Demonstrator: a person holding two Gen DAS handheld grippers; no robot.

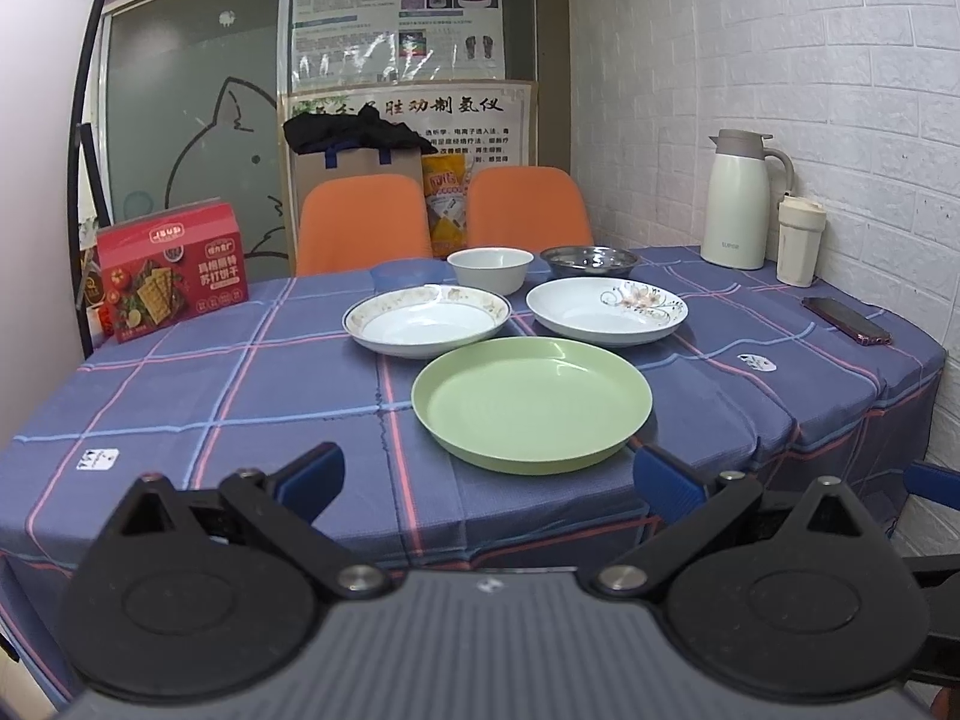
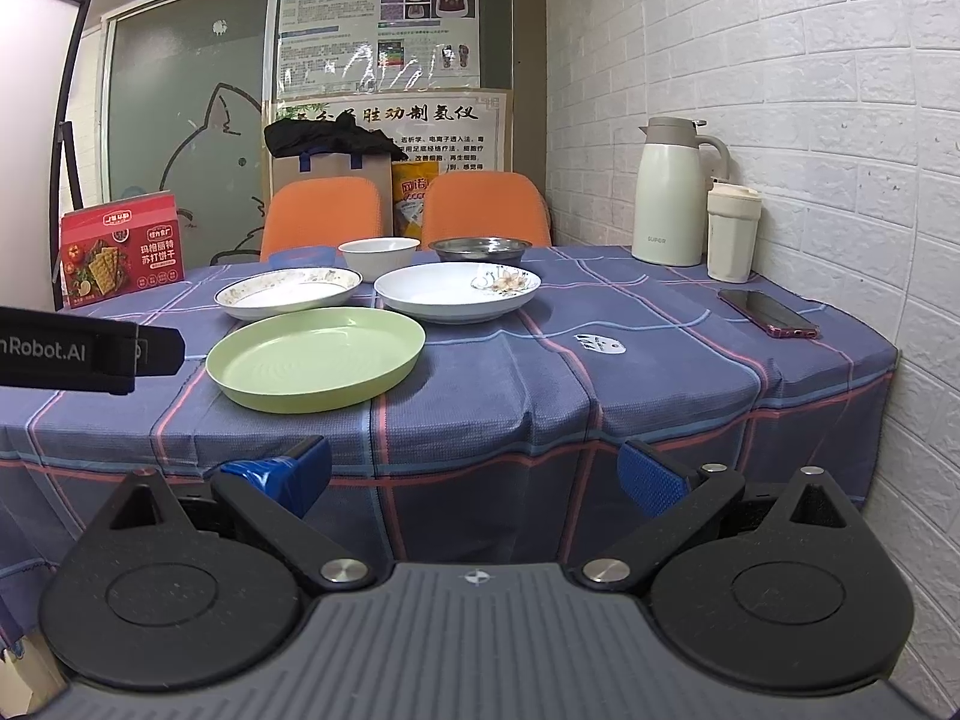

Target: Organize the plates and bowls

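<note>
Left wrist view: nothing stacked yet, three plates [image 1: 531, 402] and bowls [image 1: 490, 267] lying apart.
Left gripper [image 1: 489, 480] and right gripper [image 2: 474, 474] spread wide, empty.

You're at a dining table [image 1: 180, 396] in what looks like a staff break corner rather than a home — health-device posters [image 1: 396, 24] cover a frosted glass partition [image 1: 192, 138] with a cat decal. Two orange chairs [image 1: 360, 222] face you across the blue plaid cloth, a cream thermos [image 1: 735, 201] and tumbler [image 1: 798, 243] stand by the white brick-pattern wall [image 1: 780, 42], and a red cracker box [image 1: 171, 267] sits at the left.
</note>
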